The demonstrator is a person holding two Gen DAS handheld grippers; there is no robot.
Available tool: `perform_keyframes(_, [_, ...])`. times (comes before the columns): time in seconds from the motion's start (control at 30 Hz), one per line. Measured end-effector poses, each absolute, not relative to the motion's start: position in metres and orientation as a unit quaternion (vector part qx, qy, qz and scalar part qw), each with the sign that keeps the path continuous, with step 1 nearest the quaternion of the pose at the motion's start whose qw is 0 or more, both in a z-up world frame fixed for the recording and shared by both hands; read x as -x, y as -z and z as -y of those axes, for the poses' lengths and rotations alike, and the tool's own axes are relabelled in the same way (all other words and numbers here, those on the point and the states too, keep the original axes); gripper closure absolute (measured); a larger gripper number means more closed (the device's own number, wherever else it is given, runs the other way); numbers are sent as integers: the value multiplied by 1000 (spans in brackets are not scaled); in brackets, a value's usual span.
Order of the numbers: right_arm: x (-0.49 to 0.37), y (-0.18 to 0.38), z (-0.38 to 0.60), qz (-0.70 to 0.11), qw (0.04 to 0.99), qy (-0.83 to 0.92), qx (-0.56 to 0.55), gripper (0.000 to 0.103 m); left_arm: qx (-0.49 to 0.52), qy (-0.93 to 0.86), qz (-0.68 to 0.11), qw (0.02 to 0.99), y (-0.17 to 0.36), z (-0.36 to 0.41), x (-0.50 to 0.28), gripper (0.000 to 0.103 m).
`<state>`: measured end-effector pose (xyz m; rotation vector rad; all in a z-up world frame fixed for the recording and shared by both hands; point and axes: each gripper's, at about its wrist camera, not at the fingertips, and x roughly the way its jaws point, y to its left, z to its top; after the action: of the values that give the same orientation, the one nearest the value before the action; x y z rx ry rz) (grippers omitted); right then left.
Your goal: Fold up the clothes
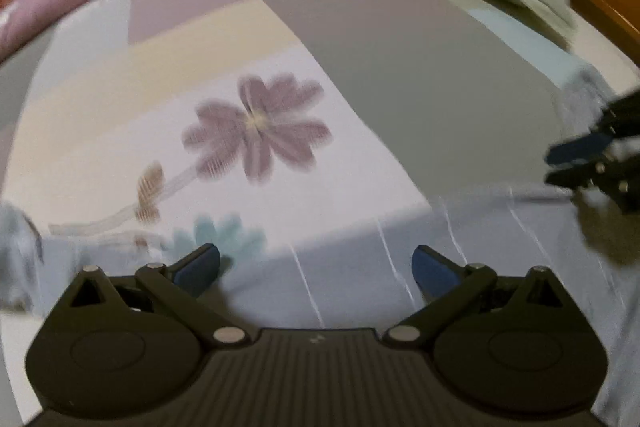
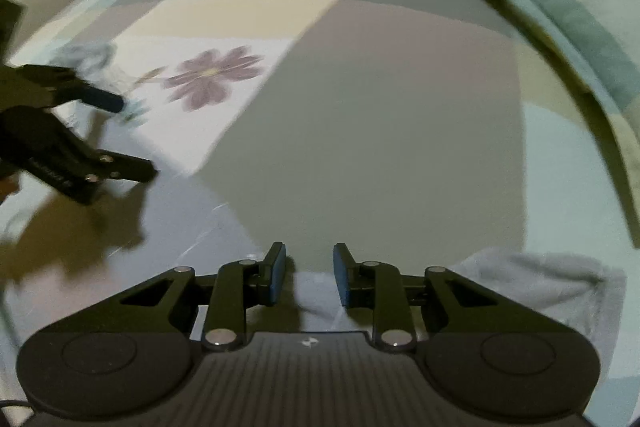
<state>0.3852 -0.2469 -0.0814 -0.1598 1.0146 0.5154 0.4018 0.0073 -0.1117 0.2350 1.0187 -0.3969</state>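
Left tool [image 1: 316,269] nearest the lens in the left wrist view: fingers spread wide apart, nothing between them. Pale blue-grey garment [image 1: 360,267] with thin white lines lies flat directly under and just ahead of it, on a bed sheet [image 1: 360,67] of grey, cream and mauve patches with a purple flower print [image 1: 256,127]. Right tool [image 1: 580,163] enters at that view's right edge, over the garment's far side.

Right wrist view: left tool [image 2: 132,137] at left edge, fingers apart, above the garment [image 2: 192,227]. Right tool [image 2: 310,277] at centre, narrow gap between pads, no cloth in it; garment edge sits under the fingertips. Bunched grey-blue cloth [image 2: 540,283], likely part of the same garment, lies just right of it. Frames blurred.
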Motion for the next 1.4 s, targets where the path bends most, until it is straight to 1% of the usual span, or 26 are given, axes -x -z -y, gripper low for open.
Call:
perform_keyframes(0.07, [-365,79,244,-474,836,-261,88,72,-119,197,-486,843,114,-15,-379,1])
perform_keyframes(0.13, [-345,79,239,-474,831,-273,100,69,-111,204,-503,833,117,-27,-357,1])
perform_keyframes(0.2, [-325,82,234,-472,827,-284,115,60,-115,214,-506,828,119,-34,-336,1])
perform_keyframes(0.27, [-310,87,230,-469,825,-287,127,58,-134,210,-499,830,113,-34,-324,1])
perform_keyframes(0.37, [-302,91,229,-461,832,-283,125,50,-114,229,-462,849,87,-28,-327,1])
perform_keyframes(0.43, [-306,93,232,-466,834,-282,92,39,-88,239,-431,866,69,-18,-343,1])
perform_keyframes(0.47, [-309,95,234,-469,832,-287,72,28,-73,247,-425,868,67,-9,-353,1])
perform_keyframes(0.5, [-310,96,234,-471,830,-293,57,12,-57,256,-418,870,65,-1,-364,1])
perform_keyframes(0.57, [-310,101,231,-469,826,-309,41,0,-37,270,-412,869,67,17,-382,1])
perform_keyframes(0.6, [-308,103,228,-466,826,-313,51,0,-39,270,-414,868,74,24,-386,1])
perform_keyframes(0.7, [-294,103,210,-454,826,-307,133,0,-65,258,-440,857,103,43,-390,2])
perform_keyframes(0.77, [-291,101,208,-450,825,-308,146,2,-71,246,-453,854,118,37,-380,3])
perform_keyframes(0.8, [-291,97,210,-449,826,-309,145,9,-67,246,-448,857,120,29,-370,2])
perform_keyframes(0.83, [-292,92,214,-449,826,-310,141,13,-62,246,-443,860,121,20,-360,2])
perform_keyframes(0.87, [-294,85,219,-448,826,-315,134,20,-63,247,-436,863,119,13,-350,2])
perform_keyframes(1.0, [-317,49,243,-420,837,-332,110,24,-77,228,-424,873,104,-6,-328,2])
perform_keyframes(1.07, [-336,37,247,-406,842,-336,117,32,-67,229,-418,877,98,-13,-324,2])
perform_keyframes(1.13, [-360,35,247,-407,838,-344,115,43,-53,225,-423,876,98,-17,-324,2])
perform_keyframes(1.17, [-371,38,245,-413,833,-349,117,51,-46,223,-425,876,98,-19,-323,2])
perform_keyframes(1.23, [-391,49,240,-432,817,-360,129,63,-35,223,-432,873,99,-20,-321,2])
perform_keyframes(1.3, [-397,63,238,-455,795,-377,140,67,-34,228,-437,870,101,-20,-317,2])
perform_keyframes(1.4, [-390,82,231,-470,767,-402,168,67,-38,234,-438,867,102,-20,-310,2])
